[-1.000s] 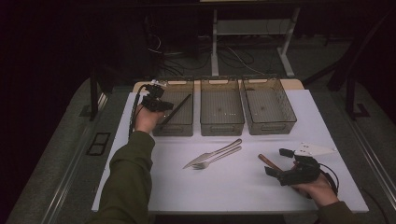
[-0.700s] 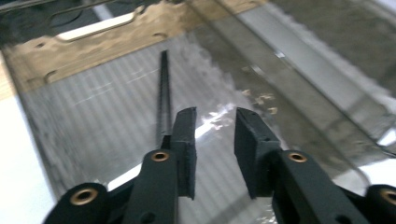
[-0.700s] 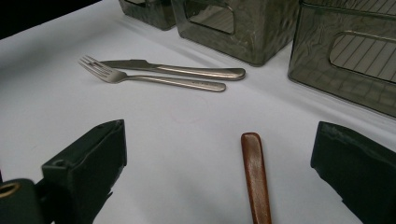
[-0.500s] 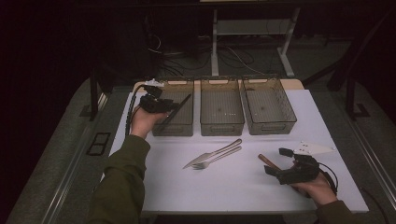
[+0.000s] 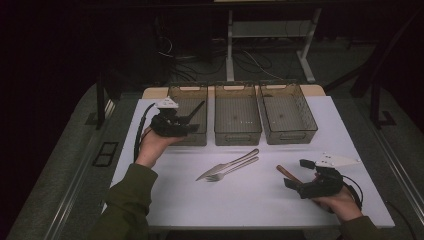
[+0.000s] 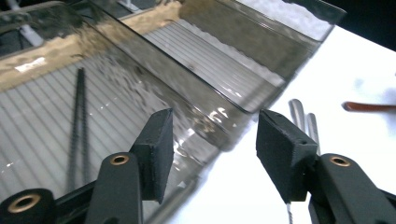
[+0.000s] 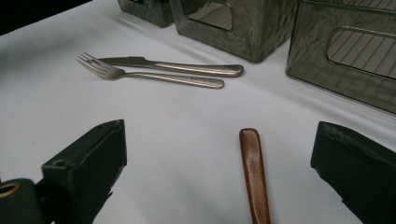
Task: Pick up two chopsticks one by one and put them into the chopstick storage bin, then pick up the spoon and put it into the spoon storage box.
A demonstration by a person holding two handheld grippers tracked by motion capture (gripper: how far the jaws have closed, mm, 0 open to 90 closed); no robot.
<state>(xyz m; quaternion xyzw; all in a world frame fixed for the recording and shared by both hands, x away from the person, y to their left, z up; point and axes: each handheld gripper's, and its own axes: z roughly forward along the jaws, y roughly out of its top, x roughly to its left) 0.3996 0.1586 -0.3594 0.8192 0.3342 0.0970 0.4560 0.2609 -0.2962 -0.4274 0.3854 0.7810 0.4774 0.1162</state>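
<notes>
Surface: white table top, dark room round it; cutlery being sorted into three clear bins at far edge.
Near R: right gripper low over sheet, jaws wide, nothing gripped; brown wooden handle lies between them on the table, not pinched. Likely next pick.
Mid: fork + knife side by side, touching, centre of sheet, well apart from both grippers. Not yet sorted.
Far L: left gripper at near rim of left bin, jaws part-open and just been opening, w/ nothing between pads.
In left bin: black chopsticks on ribbed floor, leaning on the far rim in high view. Done.
Far: middle bin, right bin, apparently w/o cutlery.
Progress: approx. 1 of 4 items binned; 3 left.
</notes>
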